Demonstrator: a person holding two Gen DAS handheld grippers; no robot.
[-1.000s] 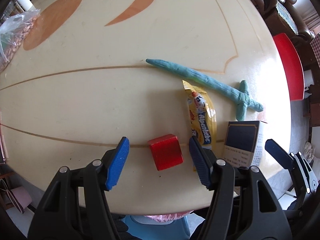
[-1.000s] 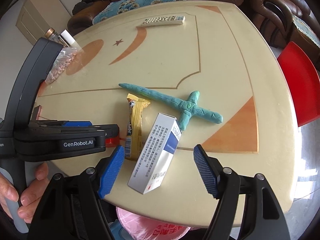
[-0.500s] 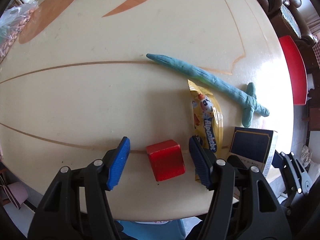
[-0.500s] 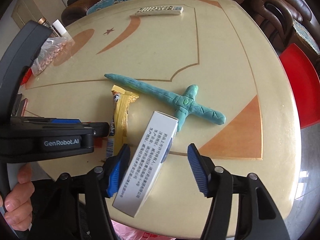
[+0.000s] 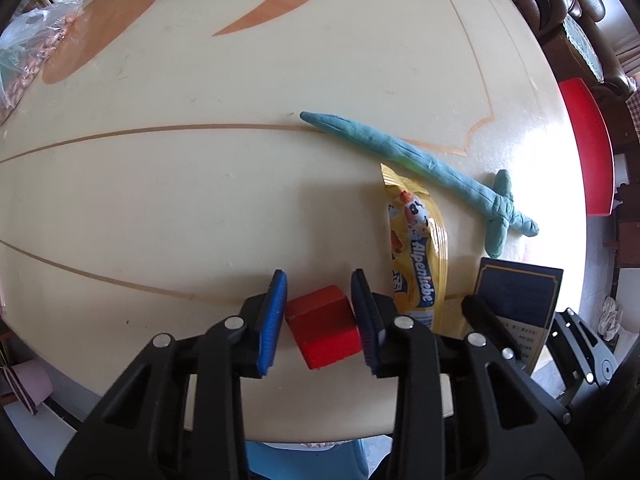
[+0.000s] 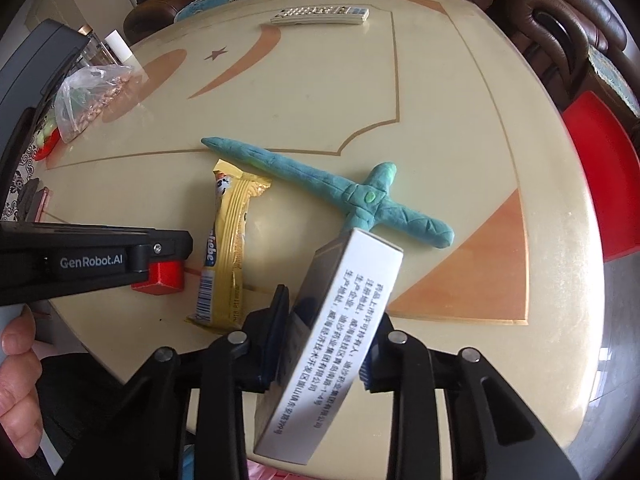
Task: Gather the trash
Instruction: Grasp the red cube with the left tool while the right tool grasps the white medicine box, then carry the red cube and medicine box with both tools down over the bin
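**Q:** While both claws close at once, how far along is the collecting?

**A:** At its start, by my reading — nothing has reached a bin yet. The left gripper (image 5: 319, 320) points straight down with its jaws closing on the red block (image 5: 322, 326), which sits near the table's front edge; the blue pads (image 5: 273, 320) press its sides. The right gripper (image 6: 324, 338) has its jaws closing on the white carton (image 6: 334, 344), pads against its two broad faces; the carton stands tilted, its far end raised off the table.

**Q:** What remains?

**A:** The yellow candy wrapper (image 5: 420, 248) lies flat between block and carton, untouched. The teal clay sword (image 6: 332, 190) lies just beyond it, its blade passing the wrapper's far end; whether it counts as trash I cannot tell.

**Q:** And the setting?

**A:** A round cream table (image 5: 200, 200) with orange inlay — crescent, star, a wedge by the rim. A remote control (image 6: 320, 16) rests at the far edge, a clear bag of nuts (image 6: 94, 96) at the left. Brown leather seating (image 6: 560, 12) curves behind; a red stool (image 6: 604, 176) stands at the right. Something pink shows under the near edge, possibly a bin liner. A hand (image 6: 18, 376) grips the left tool's handle.
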